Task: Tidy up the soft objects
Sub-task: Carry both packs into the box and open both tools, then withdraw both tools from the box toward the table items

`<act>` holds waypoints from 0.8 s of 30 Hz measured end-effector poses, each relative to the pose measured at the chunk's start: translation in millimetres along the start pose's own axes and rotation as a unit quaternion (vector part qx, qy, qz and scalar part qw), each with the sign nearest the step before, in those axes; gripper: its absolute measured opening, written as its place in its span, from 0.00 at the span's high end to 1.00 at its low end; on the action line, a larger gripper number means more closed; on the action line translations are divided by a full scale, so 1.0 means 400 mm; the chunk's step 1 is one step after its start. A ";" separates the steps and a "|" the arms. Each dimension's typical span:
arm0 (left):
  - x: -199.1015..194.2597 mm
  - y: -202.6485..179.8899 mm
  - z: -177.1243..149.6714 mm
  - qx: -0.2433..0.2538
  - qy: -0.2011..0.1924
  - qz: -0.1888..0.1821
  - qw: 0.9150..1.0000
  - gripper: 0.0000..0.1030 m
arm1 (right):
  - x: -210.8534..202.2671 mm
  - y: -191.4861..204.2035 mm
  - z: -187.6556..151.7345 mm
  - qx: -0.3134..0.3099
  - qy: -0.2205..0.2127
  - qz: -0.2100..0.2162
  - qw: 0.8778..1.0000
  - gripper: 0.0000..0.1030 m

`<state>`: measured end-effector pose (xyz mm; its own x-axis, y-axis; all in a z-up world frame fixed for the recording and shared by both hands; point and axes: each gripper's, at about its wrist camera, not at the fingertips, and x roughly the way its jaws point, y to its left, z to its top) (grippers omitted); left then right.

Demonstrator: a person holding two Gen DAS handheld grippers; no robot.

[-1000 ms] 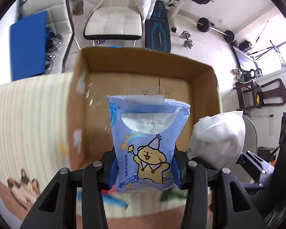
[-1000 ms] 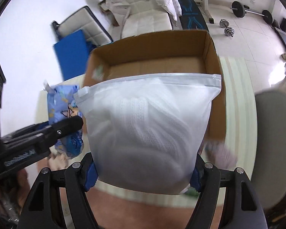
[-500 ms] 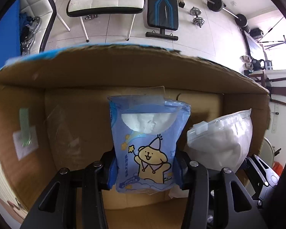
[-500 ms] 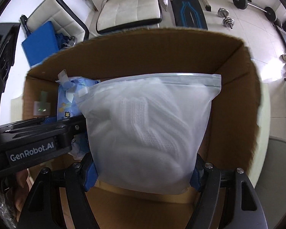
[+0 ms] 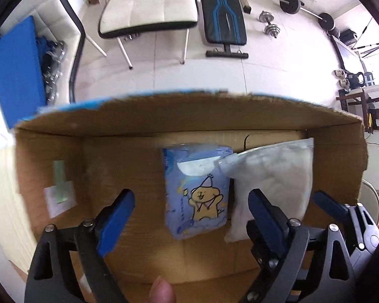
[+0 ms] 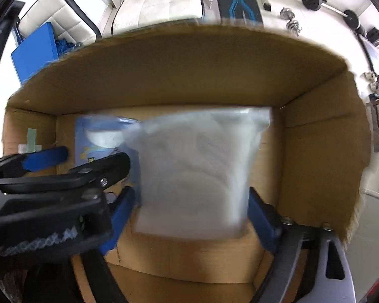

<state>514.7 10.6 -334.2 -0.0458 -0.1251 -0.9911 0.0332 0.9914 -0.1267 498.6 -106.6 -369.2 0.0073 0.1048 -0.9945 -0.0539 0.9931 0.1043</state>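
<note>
My left gripper (image 5: 190, 214) points down into the cardboard box (image 5: 164, 116) and its jaws are opening. The blue tissue pack (image 5: 197, 192) with a yellow cartoon figure lies between the fingers, clear of both blue pads. To its right lies the white zip bag (image 5: 273, 176). In the right wrist view my right gripper (image 6: 192, 217) is opening too, and the white zip bag (image 6: 197, 169), blurred, sits between its fingers without touching the pads. The blue tissue pack (image 6: 101, 139) and the left gripper (image 6: 91, 157) show at the left.
The box's left wall bears a green and white sticker (image 5: 60, 189). Beyond the box stand a white chair (image 5: 149, 7), a black-and-blue bench (image 5: 223, 15), dumbbells (image 5: 269, 24) and a blue board (image 5: 15, 70). A person's fingertip (image 5: 161, 290) shows at the bottom edge.
Both grippers sank into the box, then opened wide. The tissue pack and the white bag left the pads and now lie lower, on the box floor.
</note>
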 end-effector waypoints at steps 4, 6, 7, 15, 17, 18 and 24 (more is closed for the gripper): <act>-0.067 0.016 -0.032 -0.004 -0.027 0.006 1.000 0.02 | -0.069 0.002 -0.037 0.006 -0.020 0.000 1.000 0.00; -0.105 0.022 -0.055 -0.003 -0.047 0.018 0.999 0.02 | -0.110 0.011 -0.063 0.001 -0.036 -0.019 0.999 0.00; -0.134 0.025 -0.082 -0.003 -0.060 0.023 0.998 0.02 | -0.128 0.015 -0.075 -0.001 -0.042 -0.025 0.999 0.00; -0.293 0.045 -0.225 -0.003 -0.113 0.025 0.993 0.02 | -0.261 0.031 -0.149 -0.005 -0.086 -0.031 0.996 0.00; -0.331 0.051 -0.249 -0.009 -0.129 0.031 0.991 0.02 | -0.290 0.037 -0.175 -0.008 -0.096 -0.024 0.995 0.00; -0.352 0.055 -0.268 -0.012 -0.139 0.033 0.990 0.02 | -0.302 0.046 -0.179 -0.008 -0.100 -0.016 0.995 0.00; -0.408 0.068 -0.424 -0.019 -0.197 0.100 0.975 0.02 | -0.372 0.051 -0.305 -0.026 -0.111 0.025 0.993 0.00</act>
<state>353.7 64.7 -168.9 0.3458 0.0729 -0.9355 -0.0347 0.9973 0.0649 374.5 -108.4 -220.7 0.2236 0.1686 -0.9600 -0.1104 0.9830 0.1469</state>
